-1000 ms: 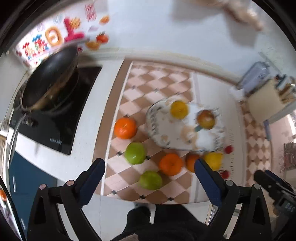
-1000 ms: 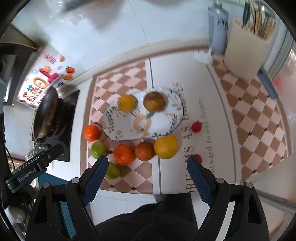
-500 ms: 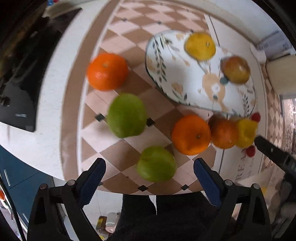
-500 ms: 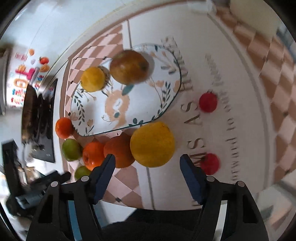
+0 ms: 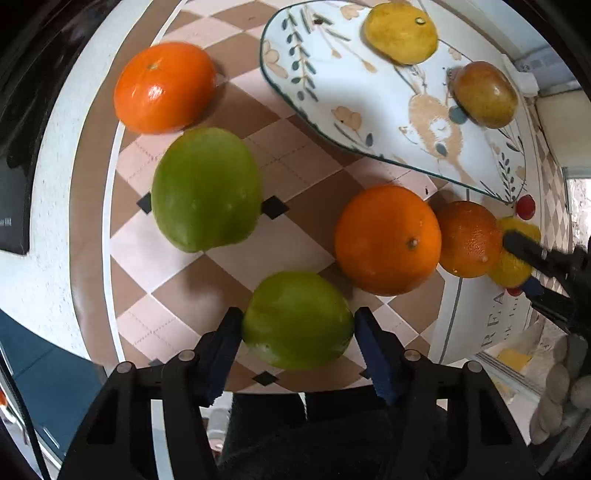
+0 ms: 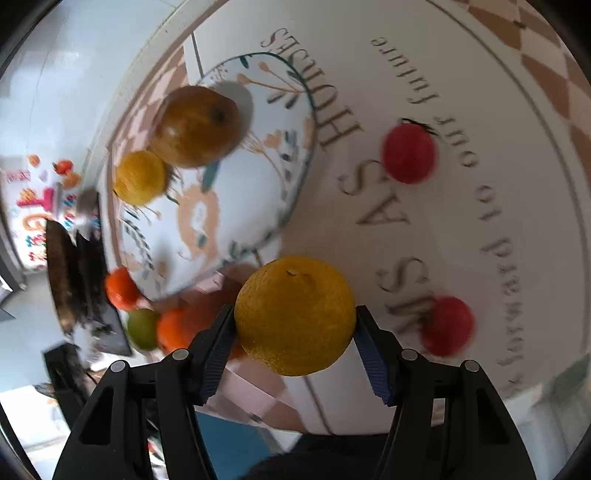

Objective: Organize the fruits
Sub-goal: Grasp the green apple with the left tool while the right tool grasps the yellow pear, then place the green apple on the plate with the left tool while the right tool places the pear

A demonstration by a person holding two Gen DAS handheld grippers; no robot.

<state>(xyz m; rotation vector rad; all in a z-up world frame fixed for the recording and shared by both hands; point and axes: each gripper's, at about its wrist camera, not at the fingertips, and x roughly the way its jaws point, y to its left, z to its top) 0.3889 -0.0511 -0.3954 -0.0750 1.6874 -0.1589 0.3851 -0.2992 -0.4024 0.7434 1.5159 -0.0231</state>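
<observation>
Lime [image 5: 297, 320] crosswise (long axis jaw-to-jaw)

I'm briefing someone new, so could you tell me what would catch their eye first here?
Each gripper brackets a fruit: the left gripper a green fruit, the right gripper a large yellow citrus. Beyond them lies a floral plate holding a yellow fruit and a brownish one.

Green fruit [image 5: 297, 320] between blue-padded black fingers [image 5: 373, 354]. Yellow citrus [image 6: 293, 315], bright orange mandarin [image 5: 164, 86], small red fruits [image 6: 408, 153]. White plate [image 5: 354, 96] with green leaf sprigs and a tan rabbit. Brown-and-pink checked mat [image 5: 295, 155].
</observation>
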